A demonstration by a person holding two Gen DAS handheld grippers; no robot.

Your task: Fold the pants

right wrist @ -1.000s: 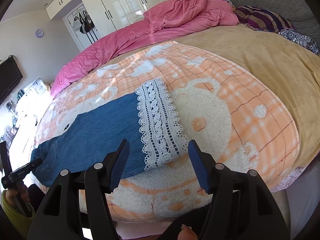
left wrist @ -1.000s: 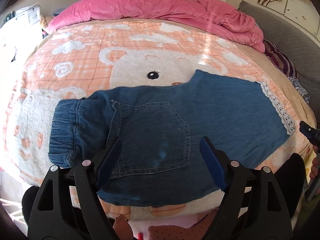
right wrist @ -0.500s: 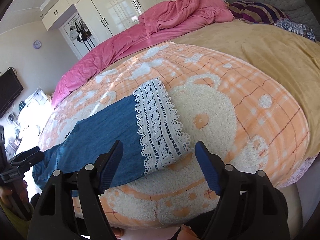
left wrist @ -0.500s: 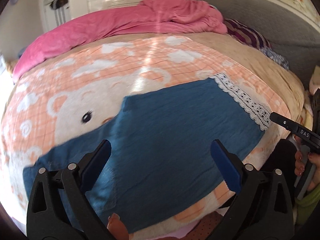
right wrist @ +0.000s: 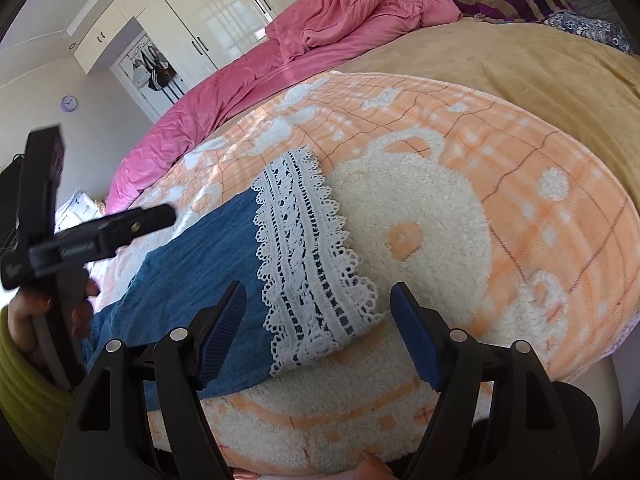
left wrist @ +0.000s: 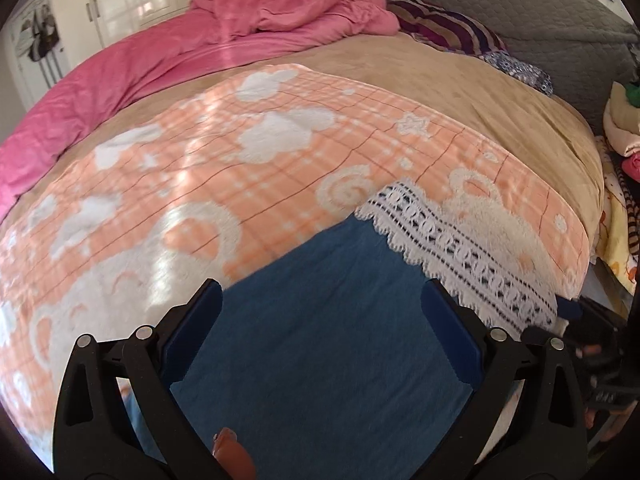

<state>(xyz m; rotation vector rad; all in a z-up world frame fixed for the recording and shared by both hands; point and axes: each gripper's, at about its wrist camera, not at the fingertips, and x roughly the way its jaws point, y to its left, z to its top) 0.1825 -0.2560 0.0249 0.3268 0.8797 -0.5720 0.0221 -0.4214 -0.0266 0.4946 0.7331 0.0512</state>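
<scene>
Hovering low over the pants [left wrist: 332,320], the left gripper [left wrist: 322,328] gapes wide, gripping nothing. The right gripper [right wrist: 318,328], equally wide and empty, straddles the lace hem [right wrist: 308,264]. The denim lies flat along the blanket's [right wrist: 500,208] near edge on the bed [right wrist: 520,60].

Lace-hemmed denim pants [left wrist: 332,320] lie flat on blanket [left wrist: 240,168].

Bare blanket [right wrist: 520,208] flanks pants [right wrist: 208,272]; duvet [right wrist: 248,80] behind.
</scene>
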